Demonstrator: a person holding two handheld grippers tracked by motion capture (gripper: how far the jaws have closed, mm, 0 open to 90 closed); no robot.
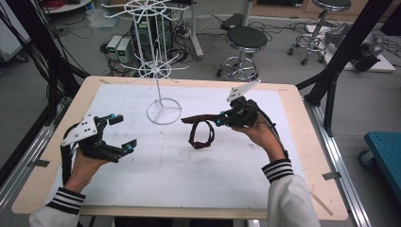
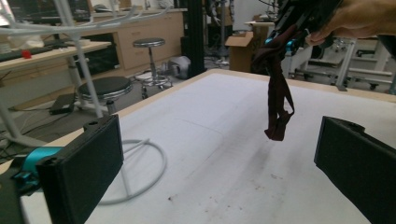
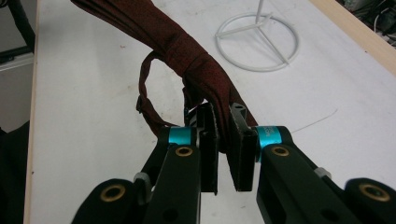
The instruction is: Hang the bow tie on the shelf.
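Observation:
A dark red bow tie [image 1: 201, 135] with a looped strap hangs above the white mat [image 1: 189, 179], lifted off it. My right gripper [image 1: 218, 120] is shut on one end of it; in the right gripper view the pads [image 3: 243, 149] pinch the folded red cloth [image 3: 187, 46], and the strap loop dangles beyond. In the left gripper view the bow tie [image 2: 278, 100] hangs from the right gripper [image 2: 292, 39] at upper right. My left gripper [image 1: 124, 133] hovers over the mat's left side, open and holding nothing, its jaws wide apart [image 2: 219, 158].
A white wire display rack [image 1: 164, 112] with hooked arms stands on a ring base at the mat's back middle. The wooden table edge [image 1: 302, 142] frames the mat. Stools and cables are on the floor behind the table.

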